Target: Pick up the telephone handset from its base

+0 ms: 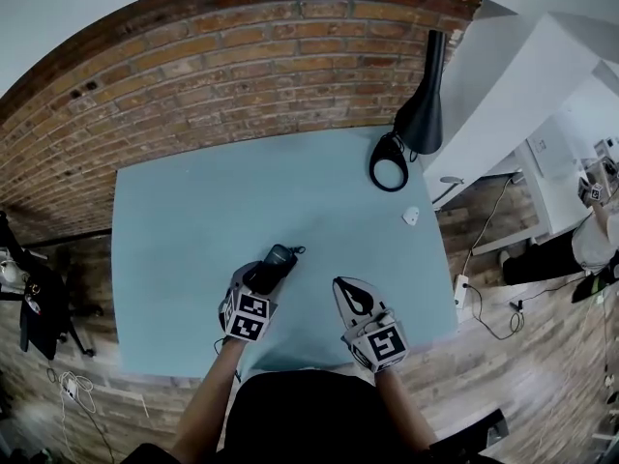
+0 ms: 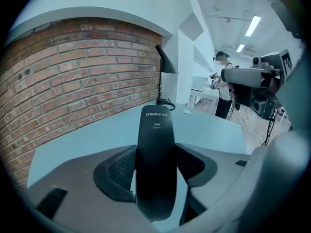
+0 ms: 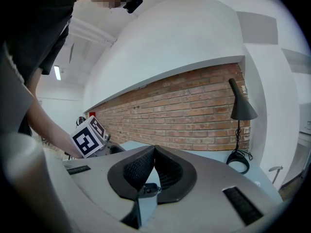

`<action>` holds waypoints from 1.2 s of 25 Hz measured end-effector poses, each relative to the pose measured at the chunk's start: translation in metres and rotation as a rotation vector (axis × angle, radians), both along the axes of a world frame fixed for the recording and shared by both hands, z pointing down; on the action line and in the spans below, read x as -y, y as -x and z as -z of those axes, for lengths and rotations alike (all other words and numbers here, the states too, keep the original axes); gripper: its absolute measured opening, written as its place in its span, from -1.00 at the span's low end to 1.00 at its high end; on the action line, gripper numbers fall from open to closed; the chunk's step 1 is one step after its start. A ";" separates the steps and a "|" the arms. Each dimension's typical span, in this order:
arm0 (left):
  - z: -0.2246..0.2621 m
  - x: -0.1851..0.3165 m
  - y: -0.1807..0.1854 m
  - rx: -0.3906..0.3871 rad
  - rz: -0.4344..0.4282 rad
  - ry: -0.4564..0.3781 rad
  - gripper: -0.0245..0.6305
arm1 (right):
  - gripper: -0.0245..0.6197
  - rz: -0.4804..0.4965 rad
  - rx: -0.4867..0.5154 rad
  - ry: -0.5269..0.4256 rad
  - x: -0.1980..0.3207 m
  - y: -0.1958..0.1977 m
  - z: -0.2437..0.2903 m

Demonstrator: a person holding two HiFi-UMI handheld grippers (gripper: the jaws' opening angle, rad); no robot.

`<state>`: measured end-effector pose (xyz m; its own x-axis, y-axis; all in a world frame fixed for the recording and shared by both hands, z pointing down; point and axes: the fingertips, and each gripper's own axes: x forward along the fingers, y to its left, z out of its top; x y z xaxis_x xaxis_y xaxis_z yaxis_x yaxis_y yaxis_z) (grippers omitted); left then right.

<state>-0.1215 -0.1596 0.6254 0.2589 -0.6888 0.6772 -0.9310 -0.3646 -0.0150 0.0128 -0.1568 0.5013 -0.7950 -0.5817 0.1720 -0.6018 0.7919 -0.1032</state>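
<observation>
Left hand-held gripper clamps and half-hides handset.

I find the surface open across its left and middle. The lamp and a small white object crowd the far right corner, and the brick wall closes the far edge. Near me, the handset in the left gripper leaves a narrow gap to the right gripper.
</observation>
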 end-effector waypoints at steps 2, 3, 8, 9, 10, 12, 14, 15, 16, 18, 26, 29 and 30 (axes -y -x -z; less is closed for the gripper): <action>0.007 0.001 -0.001 -0.003 -0.001 -0.017 -0.07 | -0.85 0.020 0.000 -0.007 0.001 0.006 0.001; 0.010 0.001 -0.001 -0.006 0.003 -0.025 -0.07 | -0.85 0.030 0.002 -0.010 0.001 0.009 0.002; 0.026 0.002 0.003 -0.026 0.028 -0.069 -0.07 | -0.85 0.072 -0.005 -0.017 0.001 0.021 0.006; 0.029 0.002 0.005 -0.028 0.033 -0.078 -0.07 | -0.85 0.081 -0.006 -0.020 0.000 0.025 0.007; 0.032 0.002 0.007 -0.030 0.039 -0.087 -0.07 | -0.85 0.088 -0.005 -0.024 0.000 0.028 0.008; 0.037 0.002 0.012 -0.034 0.053 -0.103 -0.07 | -0.85 0.100 -0.002 -0.038 0.000 0.032 0.008; 0.044 0.002 0.016 -0.038 0.065 -0.118 -0.07 | -0.85 0.109 -0.006 -0.051 0.000 0.035 0.006; 0.047 0.002 0.017 -0.040 0.069 -0.124 -0.07 | -0.85 0.114 -0.010 -0.047 0.000 0.037 0.005; 0.050 0.001 0.019 -0.042 0.072 -0.129 -0.07 | -0.85 0.118 -0.012 -0.041 -0.001 0.039 0.006; 0.055 0.000 0.021 -0.047 0.075 -0.142 -0.07 | -0.85 0.124 -0.011 -0.041 -0.001 0.044 0.006; 0.080 -0.004 0.030 -0.053 0.096 -0.218 -0.07 | -0.85 0.149 0.007 -0.058 -0.004 0.061 0.015; 0.088 -0.006 0.033 -0.057 0.096 -0.241 -0.07 | -0.85 0.146 0.024 -0.057 -0.004 0.065 0.021; 0.090 -0.007 0.034 -0.058 0.097 -0.242 -0.07 | -0.85 0.145 0.024 -0.061 -0.004 0.066 0.021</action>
<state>-0.1553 -0.1531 0.5358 0.2177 -0.8525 0.4753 -0.9632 -0.2662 -0.0364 -0.0528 -0.1529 0.4800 -0.8751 -0.4689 0.1193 -0.4782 0.8758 -0.0651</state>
